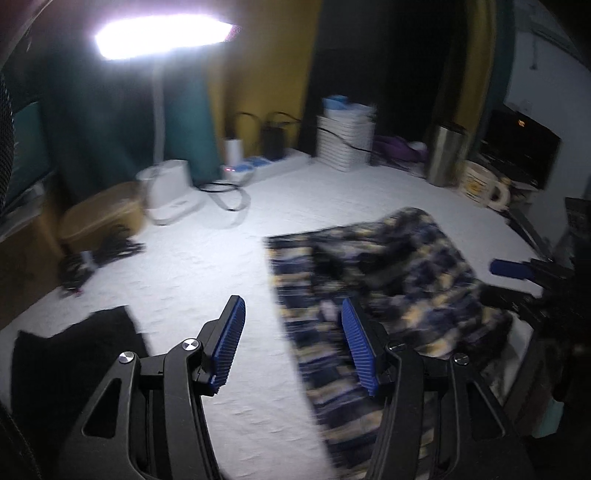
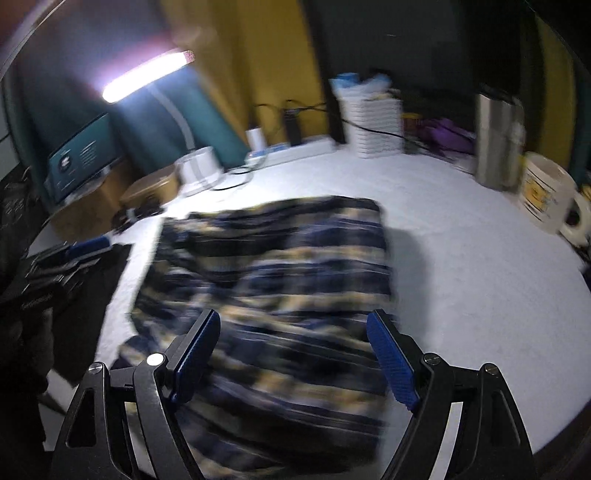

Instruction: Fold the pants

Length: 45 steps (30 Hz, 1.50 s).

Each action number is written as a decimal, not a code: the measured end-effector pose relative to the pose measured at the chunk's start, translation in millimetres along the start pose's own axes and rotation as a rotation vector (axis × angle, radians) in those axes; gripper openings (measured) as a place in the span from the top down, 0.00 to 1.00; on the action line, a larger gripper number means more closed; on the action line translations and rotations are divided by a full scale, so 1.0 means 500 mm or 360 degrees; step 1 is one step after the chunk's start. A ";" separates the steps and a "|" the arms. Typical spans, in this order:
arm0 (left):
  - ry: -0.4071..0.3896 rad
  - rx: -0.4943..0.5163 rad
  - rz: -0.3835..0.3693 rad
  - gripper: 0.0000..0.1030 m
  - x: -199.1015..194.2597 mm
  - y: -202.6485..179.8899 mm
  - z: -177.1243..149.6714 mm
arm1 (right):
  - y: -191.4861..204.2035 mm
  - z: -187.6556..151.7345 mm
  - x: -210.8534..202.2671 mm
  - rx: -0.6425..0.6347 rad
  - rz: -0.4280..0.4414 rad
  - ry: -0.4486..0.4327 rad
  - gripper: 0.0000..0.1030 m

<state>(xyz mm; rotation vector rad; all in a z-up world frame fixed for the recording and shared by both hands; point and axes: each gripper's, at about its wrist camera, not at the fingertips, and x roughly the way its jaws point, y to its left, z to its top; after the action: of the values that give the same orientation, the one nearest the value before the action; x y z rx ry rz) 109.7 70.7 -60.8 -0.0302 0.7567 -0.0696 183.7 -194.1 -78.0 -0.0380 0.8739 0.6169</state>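
Observation:
The plaid pants (image 1: 388,288) in navy and cream lie in a folded heap on the white table cover (image 1: 207,266). My left gripper (image 1: 291,306) hovers open at their left edge, its right pad over the fabric and nothing between the pads. In the right wrist view the pants (image 2: 277,266) fill the middle. My right gripper (image 2: 293,317) stands wide open above their near part, pads clear of the cloth. A blue pad (image 1: 509,267) of the right gripper shows at the right edge. A blue pad (image 2: 90,245) of the left one shows at the left. Both views are motion-blurred.
A black cloth (image 1: 74,354) lies at the near left. Along the back stand a lit desk lamp (image 1: 162,35), a power strip (image 1: 269,162), a white stacked box (image 1: 345,140), a steel tumbler (image 1: 445,155) and a mug (image 2: 546,192). Cables (image 1: 225,195) trail across the back left.

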 end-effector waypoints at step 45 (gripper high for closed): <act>0.0147 0.0121 -0.0090 0.81 0.130 -0.001 -0.010 | -0.031 -0.161 -0.020 0.0207 -0.0200 0.0113 0.45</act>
<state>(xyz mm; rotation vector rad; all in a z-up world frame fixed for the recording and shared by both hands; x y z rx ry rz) 153.4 65.6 -109.0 0.0243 0.8451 -0.1542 130.2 -233.9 -126.4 0.0026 0.9709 0.4423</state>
